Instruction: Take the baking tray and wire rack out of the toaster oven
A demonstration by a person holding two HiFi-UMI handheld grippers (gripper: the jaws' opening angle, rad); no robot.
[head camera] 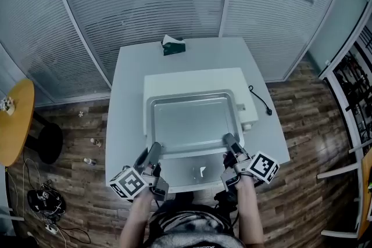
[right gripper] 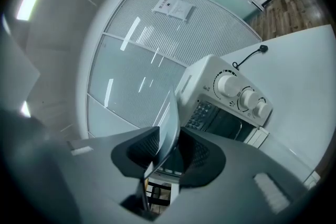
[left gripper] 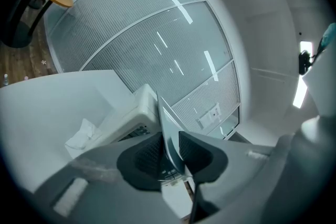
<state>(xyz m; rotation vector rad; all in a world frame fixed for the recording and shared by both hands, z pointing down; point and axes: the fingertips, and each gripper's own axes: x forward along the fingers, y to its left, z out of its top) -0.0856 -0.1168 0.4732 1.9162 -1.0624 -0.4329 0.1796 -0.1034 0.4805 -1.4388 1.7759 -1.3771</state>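
Note:
A silver baking tray (head camera: 192, 122) hangs level in front of and above the white toaster oven (head camera: 192, 79), whose door (head camera: 195, 174) lies open toward me. My left gripper (head camera: 154, 151) is shut on the tray's near rim at the left, and my right gripper (head camera: 229, 142) is shut on the same rim at the right. In the left gripper view the tray's rim (left gripper: 169, 131) stands between the pads of the left gripper (left gripper: 170, 152). In the right gripper view the tray's rim (right gripper: 169, 123) sits clamped in the right gripper (right gripper: 170, 152), beside the oven (right gripper: 231, 92) with its knobs. A grid pattern shows inside the oven's mouth (right gripper: 202, 115); I cannot tell if it is the wire rack.
The oven stands on a white table (head camera: 128, 101). A green tissue pack (head camera: 173, 45) lies at the table's back edge and the power cord (head camera: 260, 100) trails right of the oven. Blinded glass walls close the back. A yellow round table (head camera: 14, 119) stands far left.

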